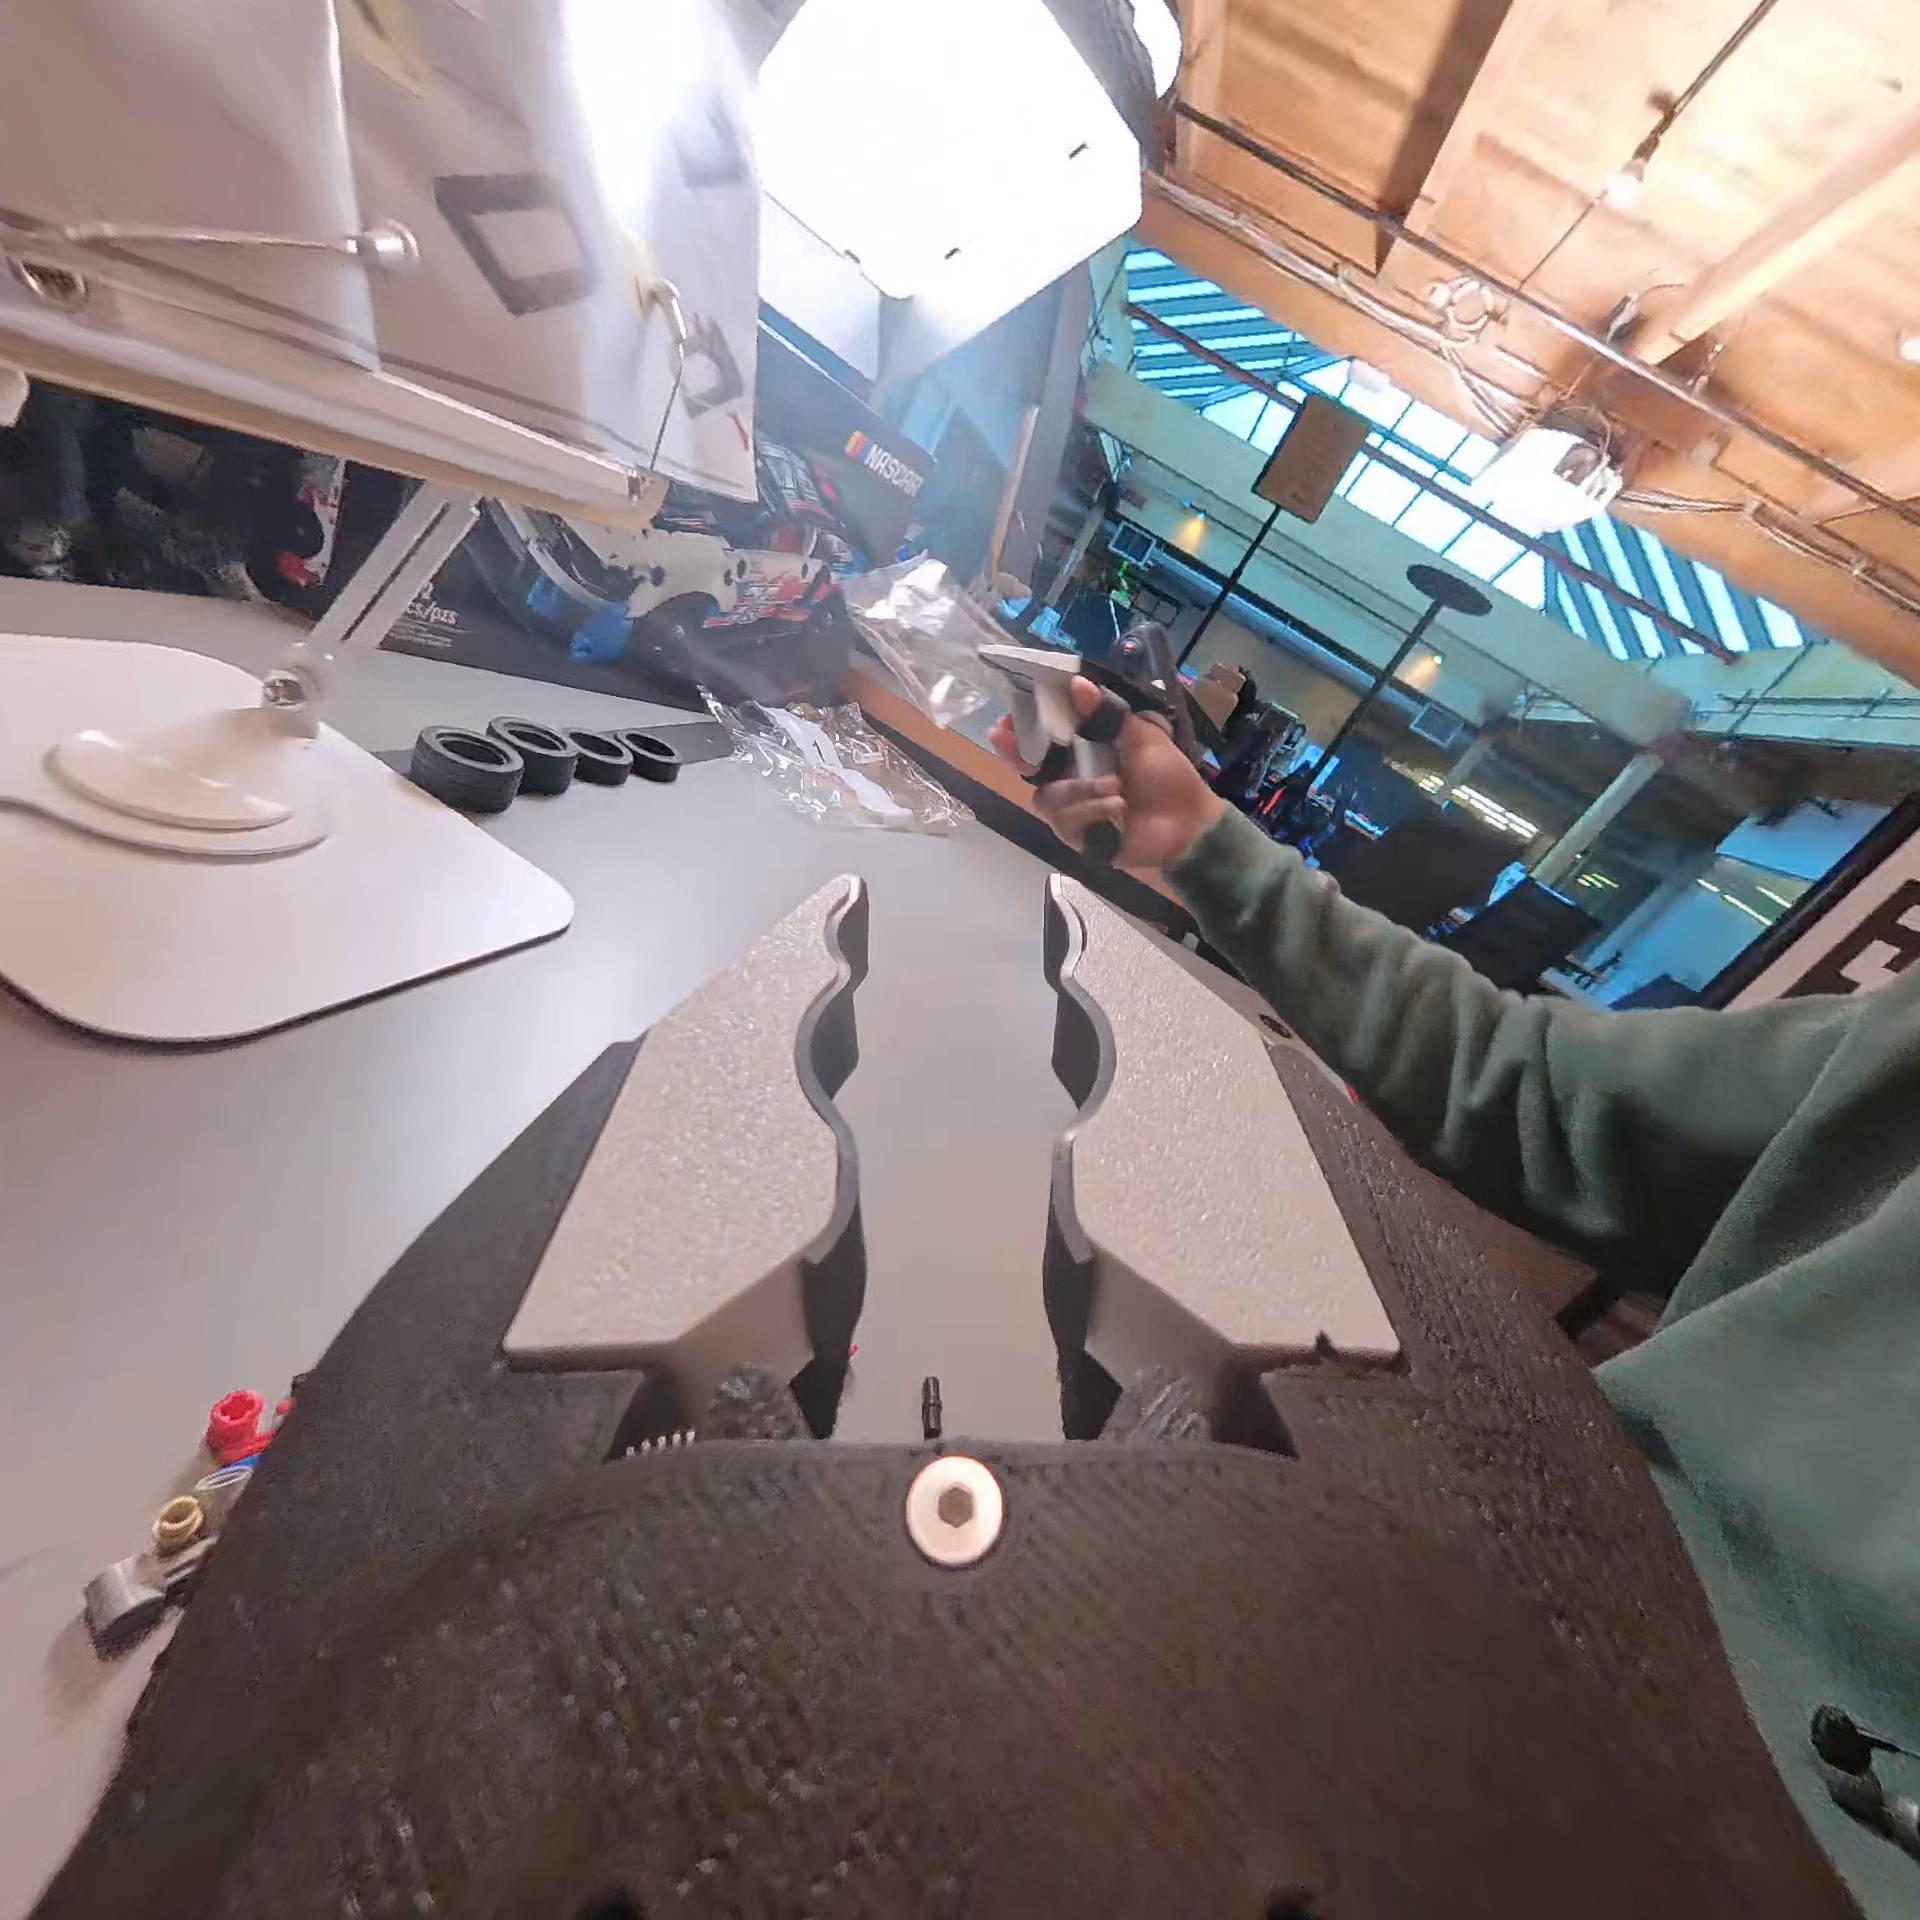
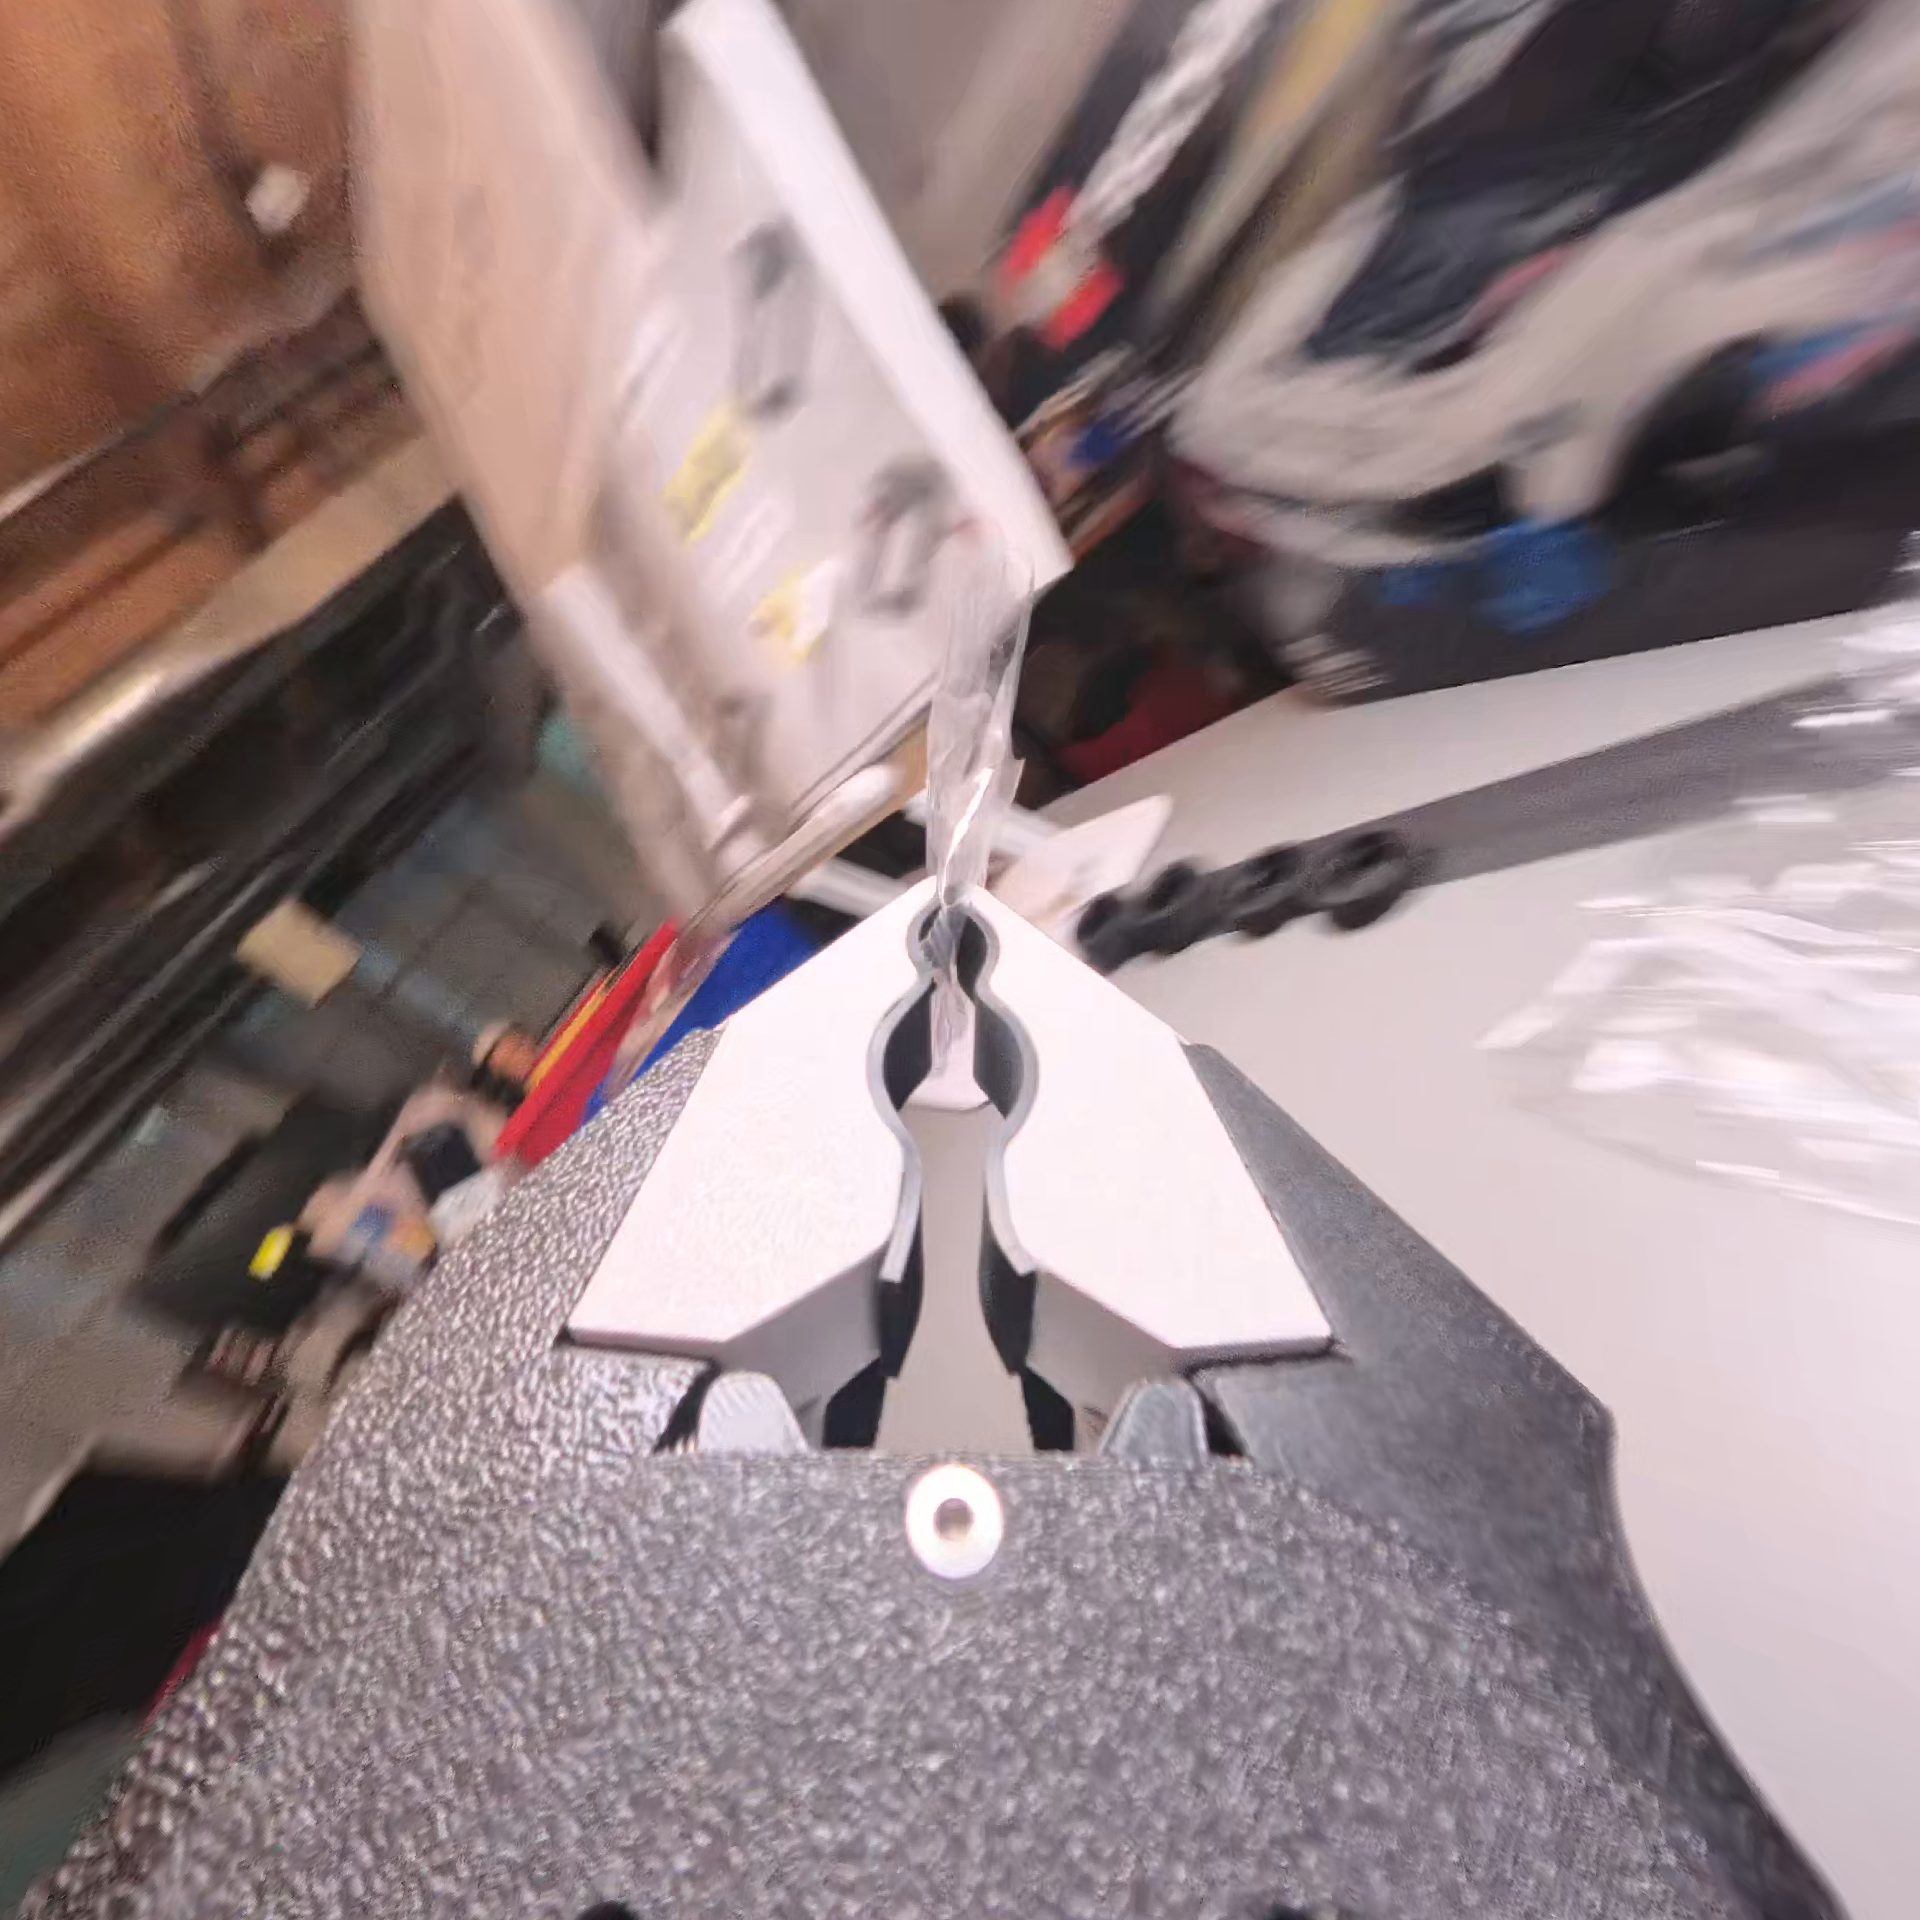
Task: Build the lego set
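Meanwhile the left gripper (image 1: 954, 904) hung over the grey table (image 1: 312, 1195) with its fingers spread and nothing between them. The right gripper (image 2: 951, 920) was pinched tight on a strip of clear plastic bag (image 2: 977, 717). Four black tyres (image 1: 545, 756) stood in a row beside the white stand base (image 1: 208, 883), with small lego pieces (image 1: 197, 1496) near the left gripper's body.

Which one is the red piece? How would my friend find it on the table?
Start at the big white stand base on the grey table. Come toward the left tool, to the small pile of pieces at its left side. The red piece is the farthest one there, round and knobbly; the tan piece and grey piece are dull.
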